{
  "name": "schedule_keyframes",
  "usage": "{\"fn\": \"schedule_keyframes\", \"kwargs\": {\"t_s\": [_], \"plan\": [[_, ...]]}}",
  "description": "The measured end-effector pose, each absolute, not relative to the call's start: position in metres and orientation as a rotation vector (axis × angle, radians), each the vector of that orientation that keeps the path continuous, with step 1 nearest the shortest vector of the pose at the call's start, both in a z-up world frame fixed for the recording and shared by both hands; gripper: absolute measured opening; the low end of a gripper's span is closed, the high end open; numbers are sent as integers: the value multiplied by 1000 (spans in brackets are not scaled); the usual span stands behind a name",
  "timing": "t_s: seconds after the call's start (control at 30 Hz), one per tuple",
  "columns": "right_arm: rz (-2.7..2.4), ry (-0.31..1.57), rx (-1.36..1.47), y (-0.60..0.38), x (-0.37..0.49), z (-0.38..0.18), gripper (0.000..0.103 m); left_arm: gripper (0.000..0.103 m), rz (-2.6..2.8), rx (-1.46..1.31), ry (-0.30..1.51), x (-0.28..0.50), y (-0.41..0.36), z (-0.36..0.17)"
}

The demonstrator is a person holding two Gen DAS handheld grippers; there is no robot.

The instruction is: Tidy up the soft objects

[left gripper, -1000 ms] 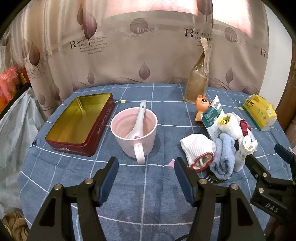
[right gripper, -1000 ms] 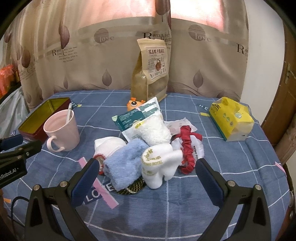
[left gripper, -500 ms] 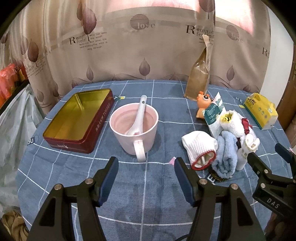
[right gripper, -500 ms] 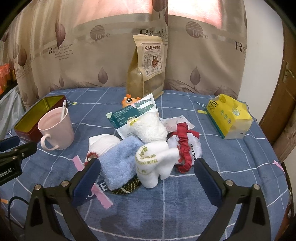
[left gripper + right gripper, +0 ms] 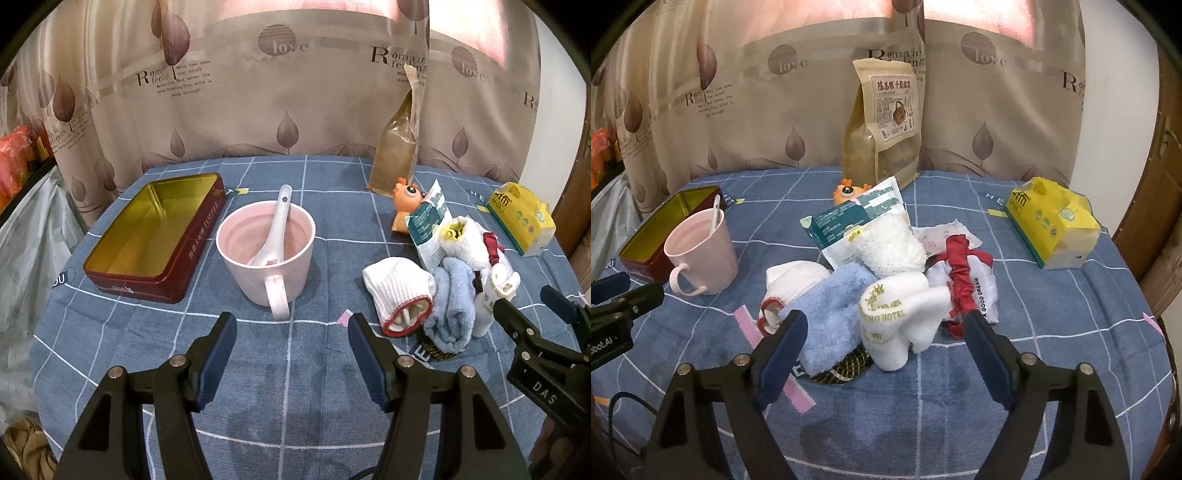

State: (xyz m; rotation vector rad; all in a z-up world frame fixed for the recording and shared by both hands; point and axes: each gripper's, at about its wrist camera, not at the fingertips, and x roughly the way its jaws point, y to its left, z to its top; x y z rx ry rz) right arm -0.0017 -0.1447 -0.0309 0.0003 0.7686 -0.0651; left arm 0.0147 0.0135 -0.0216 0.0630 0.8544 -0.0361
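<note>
A heap of soft things lies on the blue checked tablecloth: a white hotel towel (image 5: 897, 314), a blue towel (image 5: 831, 306), a white sock with red trim (image 5: 792, 280), a fluffy white cloth (image 5: 890, 247) and a red-strapped white bag (image 5: 967, 280). The heap also shows in the left wrist view, with the blue towel (image 5: 452, 306) and the sock (image 5: 399, 291). My right gripper (image 5: 882, 332) is open, its jaws on either side of the heap's near edge. My left gripper (image 5: 291, 343) is open and empty, just short of the pink mug (image 5: 267, 258).
An open red tin (image 5: 155, 236) sits left of the mug, which holds a white spoon (image 5: 273, 229). A brown snack bag (image 5: 886, 122), an orange toy (image 5: 846, 192), a green-white packet (image 5: 857, 218) and a yellow tissue pack (image 5: 1052, 229) stand behind and right. A curtain hangs behind.
Both grippers have moved forward a little toward the table objects, so the heap and the mug look nearer. Both stay open; nothing was picked up.
</note>
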Motion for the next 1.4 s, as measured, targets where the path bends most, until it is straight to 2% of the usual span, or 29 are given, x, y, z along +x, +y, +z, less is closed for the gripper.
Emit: {"fn": "schedule_keyframes", "kwargs": {"t_s": [1.1,1.33,1.4], "plan": [[-101,843,-2,-157,29,-61,75,64,-137,76,906,37,3,-48],[-87,878,-3,-157,46,-76,54,64,-192,105,900,38,-10,-49],[-73,876,1,-157,46,-78,51,64,-212,120,899,39,-17,-49]]}}
